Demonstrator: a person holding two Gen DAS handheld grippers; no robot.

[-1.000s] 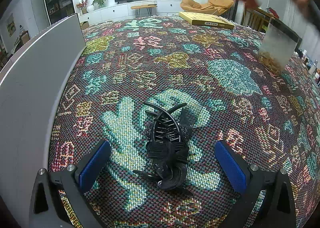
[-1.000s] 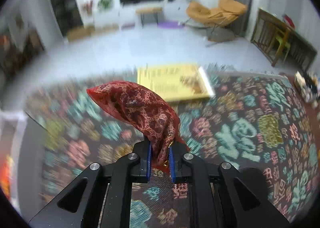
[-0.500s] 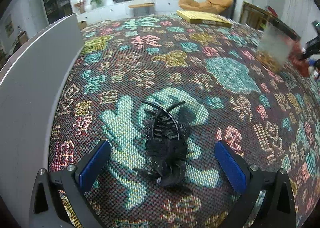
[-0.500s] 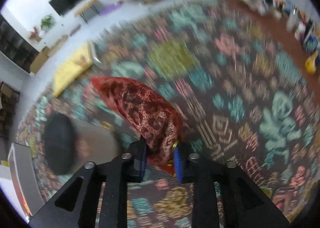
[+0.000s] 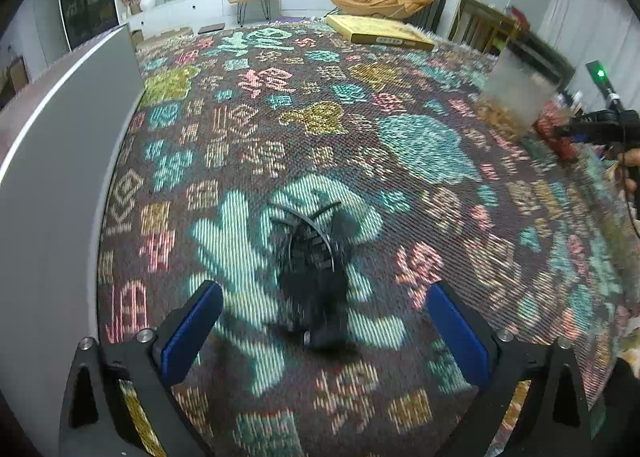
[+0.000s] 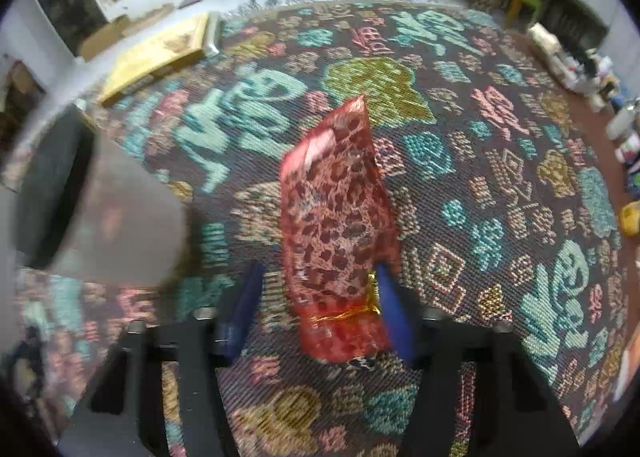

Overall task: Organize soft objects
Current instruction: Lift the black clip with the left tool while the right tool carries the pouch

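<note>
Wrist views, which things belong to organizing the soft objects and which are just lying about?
Job: red leopard-print pouch; black hair clip bundle; frosted container.
Lying about: yellow flat box; grey board; small bottles.

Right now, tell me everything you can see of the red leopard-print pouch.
The red pouch is sheer fabric with dark leopard spots, cinched by a gold tie near its lower end. It stands tilted over the patterned rug between the right gripper and its parted blue pads; only one pad seems to touch it.
</note>
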